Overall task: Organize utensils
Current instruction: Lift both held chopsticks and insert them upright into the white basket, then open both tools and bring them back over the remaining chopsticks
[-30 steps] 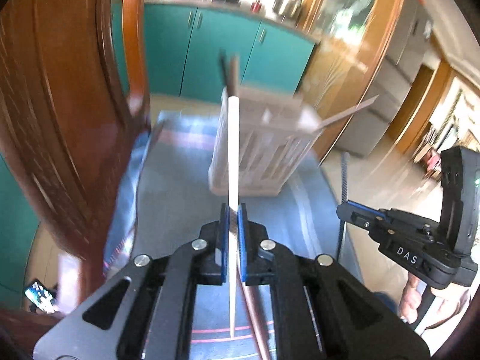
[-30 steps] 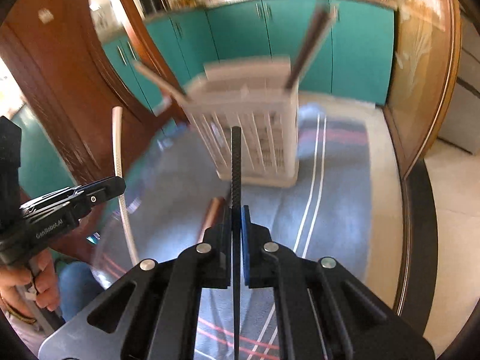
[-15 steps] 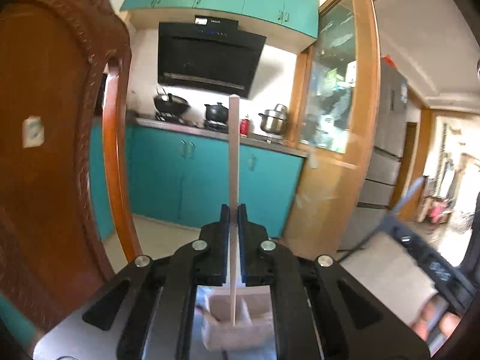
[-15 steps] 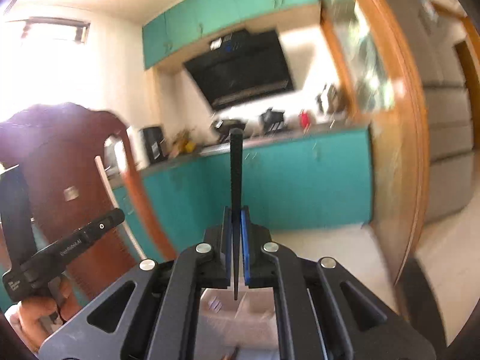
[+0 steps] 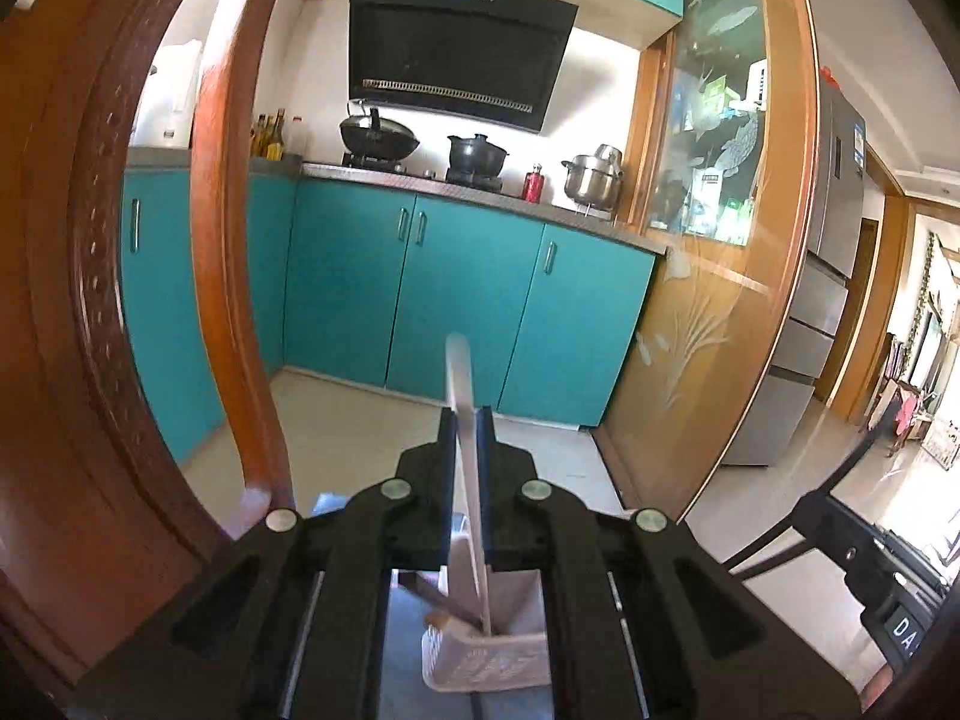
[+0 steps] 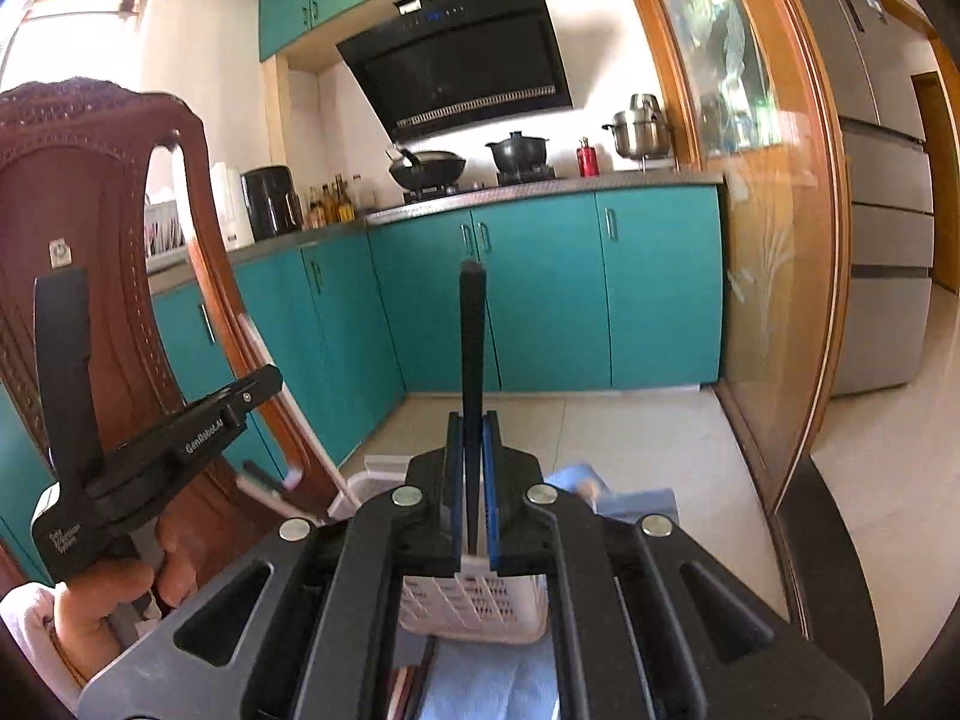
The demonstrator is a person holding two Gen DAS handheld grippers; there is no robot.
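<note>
My left gripper [image 5: 467, 420] has its jaws slightly apart around a white chopstick [image 5: 465, 420], which leans with its lower end inside the white slotted utensil basket [image 5: 492, 663] below. A brown utensil [image 5: 441, 597] also lies in the basket. My right gripper [image 6: 473, 426] is shut on a black chopstick [image 6: 472, 372], held upright with its lower end above the same basket [image 6: 474, 606]. The left gripper [image 6: 150, 450] also shows in the right wrist view at the left, with the white chopstick [image 6: 288, 402] below it.
A dark wooden chair back [image 5: 90, 270] stands close on the left. The basket sits on a blue-grey cloth [image 6: 492, 684]. Teal kitchen cabinets [image 5: 456, 300] and a wooden glass-door frame [image 5: 786, 240] lie beyond.
Both grippers tilted up from looking down at the basket and moved over it. The white chopstick has slid down through the left jaws into the basket, and those jaws have parted slightly.
</note>
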